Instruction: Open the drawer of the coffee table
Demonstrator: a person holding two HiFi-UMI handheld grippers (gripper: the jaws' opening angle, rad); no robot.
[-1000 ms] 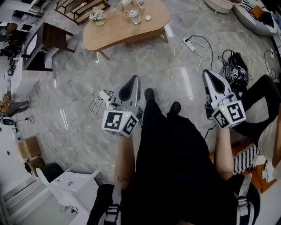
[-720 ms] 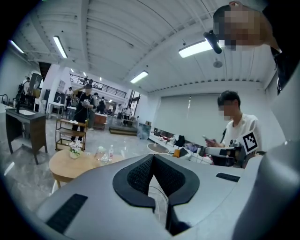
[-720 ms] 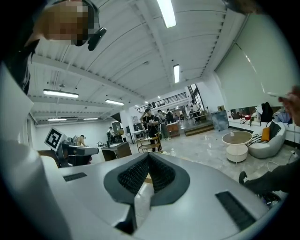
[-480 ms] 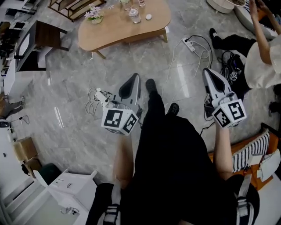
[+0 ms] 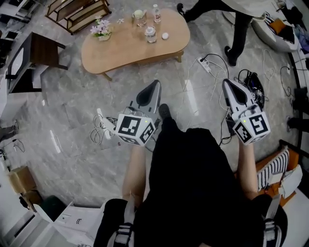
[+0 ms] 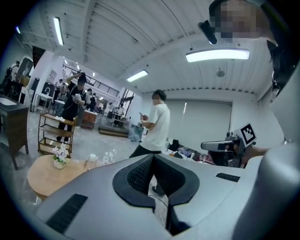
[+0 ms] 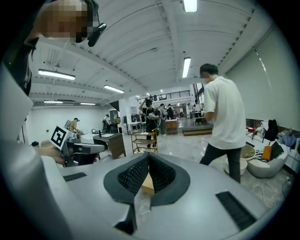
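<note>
The coffee table is a low oval wooden table across the marble floor, ahead of me; no drawer shows from here. A flower pot and bottles stand on its top. My left gripper is held level in the air, pointing toward the table, shut with nothing in it. My right gripper points the same way further right, also shut and empty. The left gripper view has the table low at the left, beyond the closed jaws of the left gripper. In the right gripper view the right gripper is shut.
A power strip with cables lies on the floor right of the table, and another tangle of cables lies to my left. A person walks past the table's far right end. A dark side table and wooden shelf stand at the left.
I have walked forward: the coffee table now sits lower and nearer in the head view. Both grippers came along, still shut. A person in a white shirt crossed from the right to the top.
</note>
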